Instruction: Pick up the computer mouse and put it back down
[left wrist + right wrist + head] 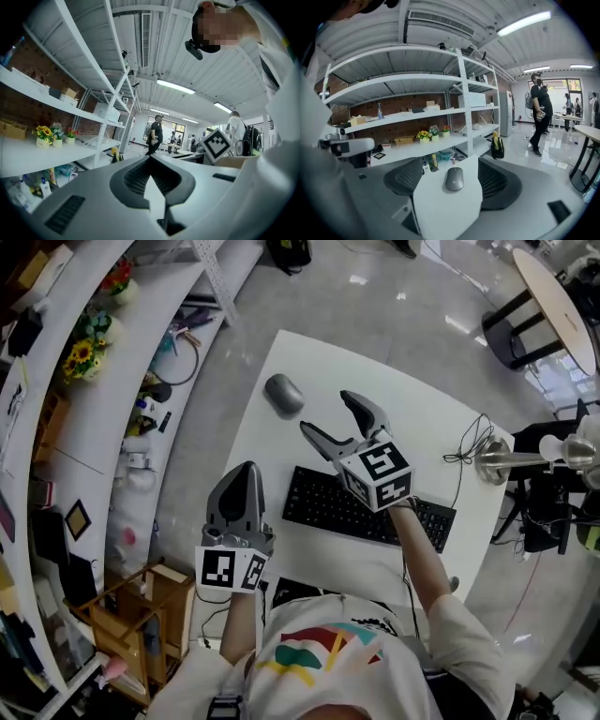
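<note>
A grey computer mouse [283,394] lies near the far left corner of the white table [412,418]. My right gripper [325,413] hovers over the table just short of the mouse, its jaws open and empty. In the right gripper view the mouse [454,178] lies ahead between the two dark pads [405,177], and neither pad touches it. My left gripper [246,472] hangs at the table's left edge, beside the keyboard, with its jaws together and nothing in them. In the left gripper view its tips [150,159] meet.
A black keyboard [366,507] lies in front of the person. A cable and a metal lamp base [497,463] sit at the table's right edge. White shelves with flowers [82,354] run along the left. A wooden crate [159,606] stands on the floor.
</note>
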{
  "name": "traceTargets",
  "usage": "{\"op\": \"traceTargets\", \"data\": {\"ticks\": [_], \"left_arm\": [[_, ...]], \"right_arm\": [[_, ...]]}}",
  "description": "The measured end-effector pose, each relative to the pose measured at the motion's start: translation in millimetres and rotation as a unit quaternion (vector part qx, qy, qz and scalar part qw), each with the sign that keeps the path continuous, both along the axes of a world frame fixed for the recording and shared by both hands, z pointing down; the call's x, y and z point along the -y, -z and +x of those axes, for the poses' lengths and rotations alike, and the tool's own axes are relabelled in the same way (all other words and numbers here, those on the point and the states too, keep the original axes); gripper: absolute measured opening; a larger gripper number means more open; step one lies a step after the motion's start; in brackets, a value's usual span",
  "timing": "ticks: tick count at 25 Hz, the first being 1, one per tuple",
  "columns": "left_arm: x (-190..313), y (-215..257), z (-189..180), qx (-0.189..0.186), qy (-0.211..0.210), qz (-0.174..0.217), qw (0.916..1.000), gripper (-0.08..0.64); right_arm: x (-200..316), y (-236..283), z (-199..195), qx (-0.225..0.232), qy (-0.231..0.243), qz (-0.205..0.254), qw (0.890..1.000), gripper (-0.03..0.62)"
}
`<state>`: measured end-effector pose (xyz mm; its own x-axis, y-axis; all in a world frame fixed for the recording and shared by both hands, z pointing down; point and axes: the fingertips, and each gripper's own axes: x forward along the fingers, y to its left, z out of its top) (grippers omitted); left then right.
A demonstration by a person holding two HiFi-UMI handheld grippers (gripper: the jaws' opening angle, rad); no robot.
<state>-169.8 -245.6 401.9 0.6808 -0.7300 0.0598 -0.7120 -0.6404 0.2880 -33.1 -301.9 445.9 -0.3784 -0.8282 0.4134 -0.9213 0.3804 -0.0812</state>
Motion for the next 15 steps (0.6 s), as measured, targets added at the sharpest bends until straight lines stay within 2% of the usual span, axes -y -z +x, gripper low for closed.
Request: {"op": "traceTargets", "data": {"ticks": [4, 8, 15], "left_arm": [[19.9, -27.9, -17.4, -0.004, 0.014, -0.026, 0.9995, 0.044], [40.9, -49.2, -33.8, -0.006, 0.025, -0.046, 0.9986, 0.043], [70.2, -67.9, -43.8, -0.011, 0.036, -0.062, 0.9974, 0.044]], "right_arm": [[51.2, -59.7, -25.8, -0.028, 0.024, -0.060, 0.998, 0.354], [89.4, -102.8, -42.9, -0.050, 0.028, -0.101, 0.993, 0.354], [116.3, -154.9, -48.3, -0.087, 0.029, -0.163, 0.982, 0.354]]}}
